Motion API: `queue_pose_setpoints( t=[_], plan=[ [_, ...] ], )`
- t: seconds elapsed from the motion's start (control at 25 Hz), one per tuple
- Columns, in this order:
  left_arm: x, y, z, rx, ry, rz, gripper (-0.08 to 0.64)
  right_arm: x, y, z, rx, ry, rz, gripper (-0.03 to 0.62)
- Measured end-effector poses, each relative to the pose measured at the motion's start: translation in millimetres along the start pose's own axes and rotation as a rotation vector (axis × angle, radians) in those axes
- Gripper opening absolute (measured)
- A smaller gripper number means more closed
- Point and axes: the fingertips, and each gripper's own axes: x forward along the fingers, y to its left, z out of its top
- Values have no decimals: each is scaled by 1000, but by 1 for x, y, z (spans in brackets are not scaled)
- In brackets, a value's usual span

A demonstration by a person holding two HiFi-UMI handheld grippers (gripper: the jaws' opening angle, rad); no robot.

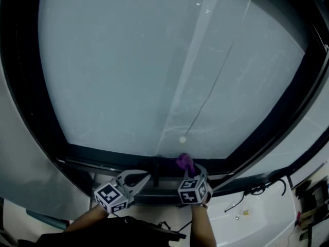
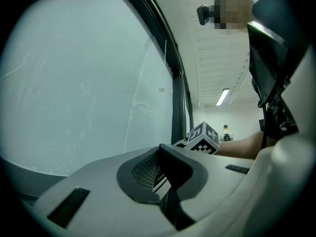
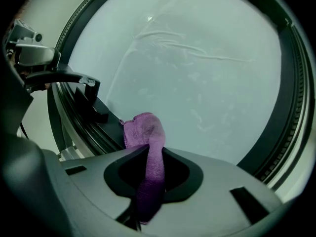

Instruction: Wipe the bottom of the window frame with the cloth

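The window (image 1: pixel 154 60) fills nearly everything ahead, its pale glass bounded by a dark frame (image 1: pixel 103 156) whose bottom rail runs across just beyond the person's arms. Both tools are held low at that rail, which looks right for the wipe. The right tongs (image 1: pixel 189 168) are clamped on the cloth (image 3: pixel 143 130), pinching a purple fold that bunches out past the tips and sits against the rail, just right of a dark handle (image 3: pixel 84 98). The left tongs (image 2: pixel 160 152) hang just left of it, tips together and gripping nothing, seemingly only waiting. I'd judge the wipe is about to start or barely begun.
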Motion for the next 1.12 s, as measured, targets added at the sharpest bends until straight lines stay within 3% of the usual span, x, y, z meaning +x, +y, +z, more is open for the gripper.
queue_pose_setpoints(
  t=[0.36,0.6,1.12],
  plan=[
    [21,-12,6,-7,2,-12,2,1,-25,-23,5,30,-2,75],
    [35,-10,12,71,-8,-25,2,2,-36,-31,36,24,-14,75],
    [47,-18,10,60,1,-66,2,3,-58,-50,45,93,-58,75]
  ],
)
